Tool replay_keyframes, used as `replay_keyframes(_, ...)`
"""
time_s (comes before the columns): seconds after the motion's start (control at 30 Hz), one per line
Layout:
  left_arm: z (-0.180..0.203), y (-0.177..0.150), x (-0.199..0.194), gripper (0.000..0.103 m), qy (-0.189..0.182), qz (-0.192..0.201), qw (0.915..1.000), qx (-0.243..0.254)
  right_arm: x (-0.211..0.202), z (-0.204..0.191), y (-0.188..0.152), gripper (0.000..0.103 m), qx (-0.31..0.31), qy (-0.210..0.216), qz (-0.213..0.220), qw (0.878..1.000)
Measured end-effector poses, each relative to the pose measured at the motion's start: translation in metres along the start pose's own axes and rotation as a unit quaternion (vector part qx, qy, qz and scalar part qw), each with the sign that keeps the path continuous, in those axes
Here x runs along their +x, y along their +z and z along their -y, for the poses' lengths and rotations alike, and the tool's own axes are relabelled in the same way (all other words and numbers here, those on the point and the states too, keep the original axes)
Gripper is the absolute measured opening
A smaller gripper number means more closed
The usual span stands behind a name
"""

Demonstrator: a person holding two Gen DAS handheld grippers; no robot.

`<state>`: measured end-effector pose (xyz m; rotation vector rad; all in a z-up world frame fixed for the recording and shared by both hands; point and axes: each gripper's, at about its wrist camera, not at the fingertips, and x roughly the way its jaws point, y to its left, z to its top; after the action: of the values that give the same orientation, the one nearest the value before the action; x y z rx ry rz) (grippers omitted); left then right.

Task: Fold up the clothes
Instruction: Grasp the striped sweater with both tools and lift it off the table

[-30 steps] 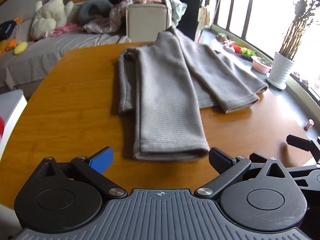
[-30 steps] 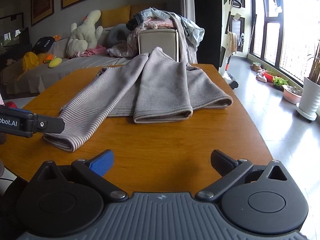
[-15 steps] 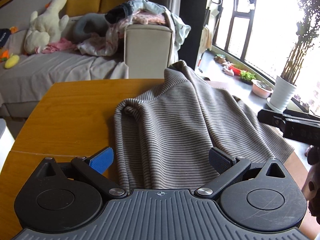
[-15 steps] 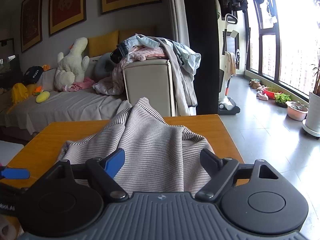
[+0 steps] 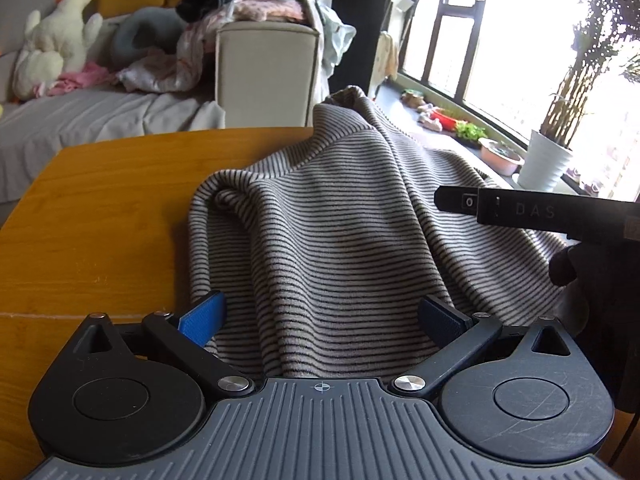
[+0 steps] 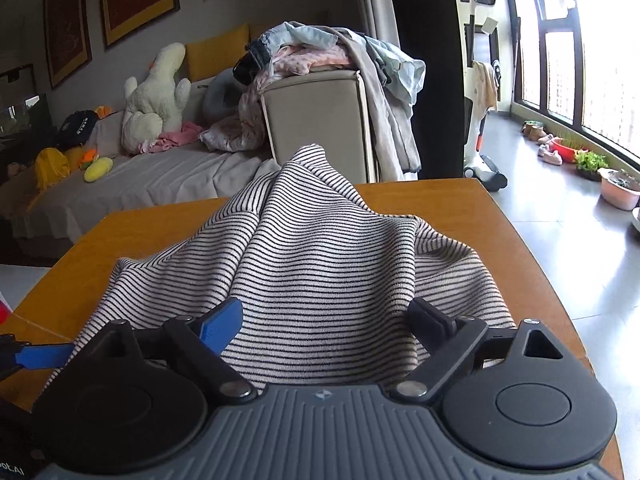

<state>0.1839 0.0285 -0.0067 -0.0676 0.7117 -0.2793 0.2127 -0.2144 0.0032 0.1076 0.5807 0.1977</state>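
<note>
**Room beyond the grippers**

A wooden table (image 5: 100, 216) spread beneath the grippers. Ahead stood a beige box (image 6: 316, 124) heaped with clothes (image 6: 320, 50). Ahead-left, a white plush (image 6: 154, 100) sat on a grey sofa (image 6: 160, 176). Right of them, a white plant pot (image 5: 546, 164) stood by the window (image 5: 516, 36).

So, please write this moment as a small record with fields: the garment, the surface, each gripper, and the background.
garment: striped grey top, bunched into a peak, lying on the table
surface: wooden table
left gripper: jaws wide apart, striped cloth between them, pads not pressing on it
right gripper: jaws opening, cloth between them, not clamped
background: sofa with a white plush toy; pile of clothes on a beige box; potted plant by the window
</note>
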Motion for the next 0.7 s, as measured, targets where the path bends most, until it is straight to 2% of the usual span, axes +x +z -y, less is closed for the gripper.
replay_keyframes(0.1,0.002,-0.018,-0.025,0.103,-0.004,-0.010,0.9999,0.001,-0.026,-0.009,-0.019,0.091,-0.002,0.025,-0.004,1.000)
replay_keyframes(0.23,0.010,-0.046,-0.062,0.103,-0.017,-0.032,0.9990,0.028,-0.061,-0.016,-0.041,0.093,0.008,0.041,-0.001,0.999)
replay_keyframes(0.37,0.014,-0.066,-0.088,0.103,-0.035,-0.046,0.9974,0.043,-0.086,-0.014,-0.055,0.093,0.035,0.041,0.014,0.998)
replay_keyframes(0.47,0.014,-0.071,-0.093,0.103,-0.030,-0.049,0.9974,0.044,-0.095,-0.012,-0.056,0.092,0.036,0.023,0.027,0.999)
replay_keyframes(0.57,0.009,-0.066,-0.097,0.103,-0.033,-0.056,0.9975,0.026,-0.113,-0.022,-0.051,0.082,-0.013,0.008,0.030,0.999)
replay_keyframes(0.63,0.001,-0.061,-0.104,0.103,-0.039,-0.052,0.9979,0.009,-0.132,-0.033,-0.051,0.074,-0.049,0.025,0.033,0.998)
replay_keyframes(0.7,-0.008,-0.056,-0.112,0.103,-0.030,-0.038,0.9988,0.000,-0.146,-0.043,-0.052,0.056,-0.062,0.060,0.020,0.996)
